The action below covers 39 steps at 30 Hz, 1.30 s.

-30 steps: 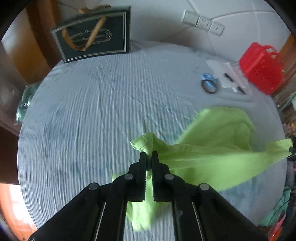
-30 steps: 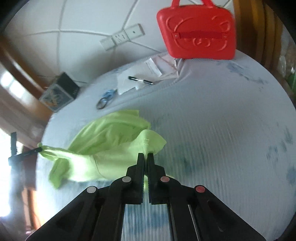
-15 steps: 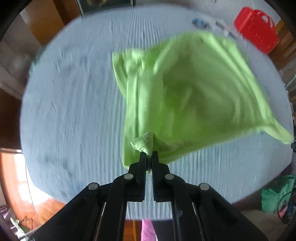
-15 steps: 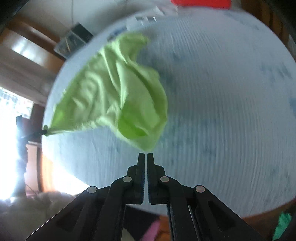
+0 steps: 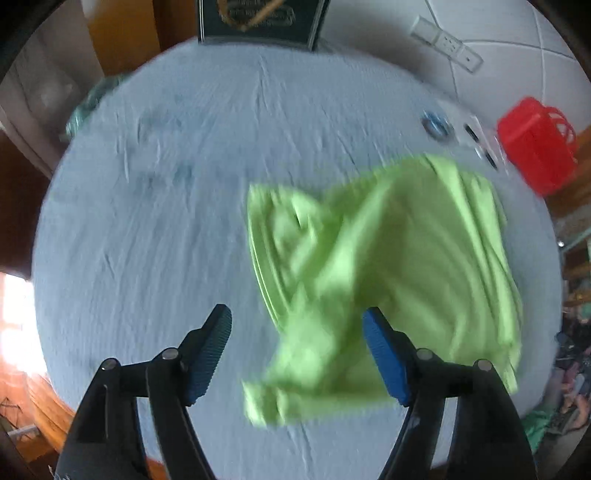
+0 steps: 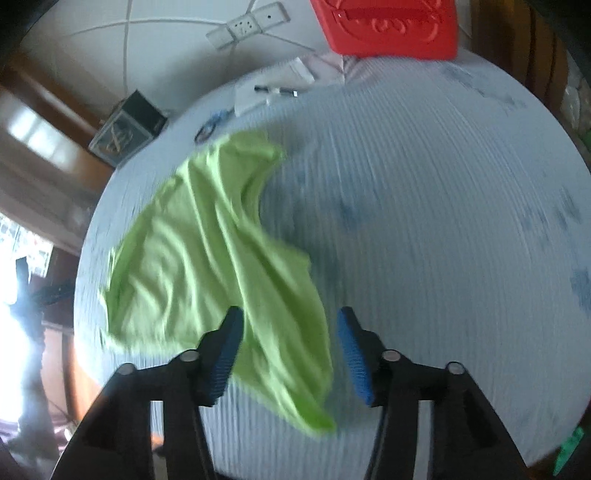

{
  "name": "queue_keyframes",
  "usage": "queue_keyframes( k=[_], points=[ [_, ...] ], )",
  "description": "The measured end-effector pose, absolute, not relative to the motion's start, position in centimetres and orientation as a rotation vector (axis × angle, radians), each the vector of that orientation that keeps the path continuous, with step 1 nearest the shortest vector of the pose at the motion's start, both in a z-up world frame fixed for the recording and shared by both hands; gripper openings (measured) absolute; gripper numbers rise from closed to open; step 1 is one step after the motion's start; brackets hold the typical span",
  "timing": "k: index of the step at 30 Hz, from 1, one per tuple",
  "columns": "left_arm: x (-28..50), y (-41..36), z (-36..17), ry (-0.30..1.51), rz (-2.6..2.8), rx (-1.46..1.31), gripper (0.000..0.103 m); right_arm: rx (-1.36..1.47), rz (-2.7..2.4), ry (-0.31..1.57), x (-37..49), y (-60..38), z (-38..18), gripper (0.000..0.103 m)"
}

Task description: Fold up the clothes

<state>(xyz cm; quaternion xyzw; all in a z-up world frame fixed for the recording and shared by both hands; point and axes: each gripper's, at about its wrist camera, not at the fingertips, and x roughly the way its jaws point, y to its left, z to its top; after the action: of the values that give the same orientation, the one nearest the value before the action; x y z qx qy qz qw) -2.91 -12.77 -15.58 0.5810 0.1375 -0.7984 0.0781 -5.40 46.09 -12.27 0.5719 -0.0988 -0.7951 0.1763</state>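
Lying rumpled on the round blue-grey surface (image 5: 155, 229), the lime-green shirt (image 5: 388, 266); hovering over its near edge, left tongs (image 5: 297, 325) and right tongs (image 6: 290, 325), both gaping wide, gripping nothing.

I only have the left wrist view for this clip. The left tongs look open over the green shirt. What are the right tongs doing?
Observer: The right tongs are open too, hanging above the green shirt, gripping nothing.
Operator: Is the shirt spread out flat on that side?
Observer: No, it lies rumpled on the blue-grey cloth, with one edge scooped into a curve.
Operator: Anything by the red bag I can't make out?
Observer: The red bag stands at the far edge, and a pen lies on white papers next to it.
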Motion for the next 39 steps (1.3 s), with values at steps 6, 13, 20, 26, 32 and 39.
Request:
queue_keyframes(
  k=[6, 13, 20, 26, 32, 39],
  points=[
    [-9.4, -15.5, -21.2, 0.302, -2.282, 1.806, 0.073, 1.681, -2.28, -0.365, -14.9, 41.9, -14.0, 0.062],
    [-12.1, -14.2, -25.9, 0.204, -2.318, 1.901, 0.073, 1.741, -2.312, -0.301, -24.0, 35.7, -17.0, 0.063],
    [-11.7, -13.7, -26.1, 0.215, -2.336, 1.87, 0.069, 1.71, -2.33, -0.088, -28.6, 30.1, -21.2, 0.089],
    [-10.8, -13.5, -24.7, 0.289, -2.33, 1.821, 0.009, 1.654, -2.259, 0.183, -25.0, 28.5, -20.6, 0.006],
    [-7.1, -14.0, -21.9, 0.257, -2.357, 1.696, 0.009, 1.459, -2.214, 0.213, -13.9, 34.4, -13.8, 0.006],
    [-6.0, -14.8, -22.7, 0.418, -2.327, 1.774, 0.009, 1.749, -2.064, 0.159, -6.5, 39.9, -17.3, 0.032]
  ],
)
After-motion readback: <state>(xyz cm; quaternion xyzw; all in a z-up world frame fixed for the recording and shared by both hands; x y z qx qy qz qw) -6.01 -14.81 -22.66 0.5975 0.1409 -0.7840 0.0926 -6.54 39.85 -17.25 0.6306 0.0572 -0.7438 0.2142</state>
